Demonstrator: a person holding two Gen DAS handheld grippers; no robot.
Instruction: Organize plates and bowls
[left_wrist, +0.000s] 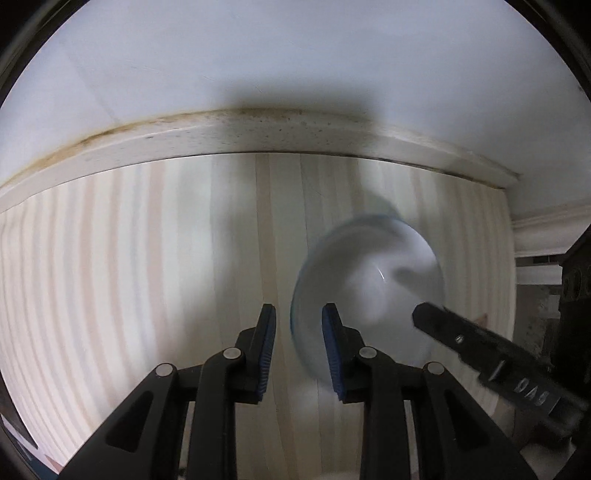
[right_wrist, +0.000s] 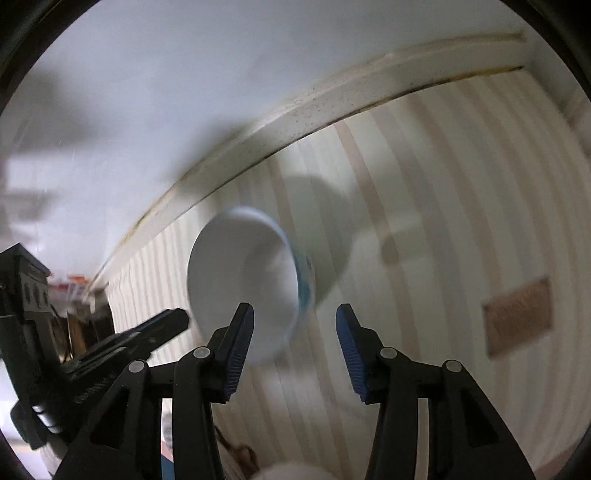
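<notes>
A white bowl with a blue rim (left_wrist: 369, 295) sits on the striped pale wood table, blurred by motion. My left gripper (left_wrist: 298, 354) is open, its jaws straddling the bowl's left rim without closing on it. The right gripper's finger (left_wrist: 480, 350) reaches in over the bowl's right side. In the right wrist view the same bowl (right_wrist: 243, 284) lies just ahead and left of my right gripper (right_wrist: 295, 350), which is open and empty, its left finger in front of the bowl. The left gripper (right_wrist: 147, 339) shows at the left.
The table (left_wrist: 147, 277) ends at a stained white ledge (left_wrist: 221, 133) against a white wall. A brown rectangular patch (right_wrist: 517, 317) lies on the table to the right. Dark cluttered objects (right_wrist: 29, 295) stand beyond the table's end.
</notes>
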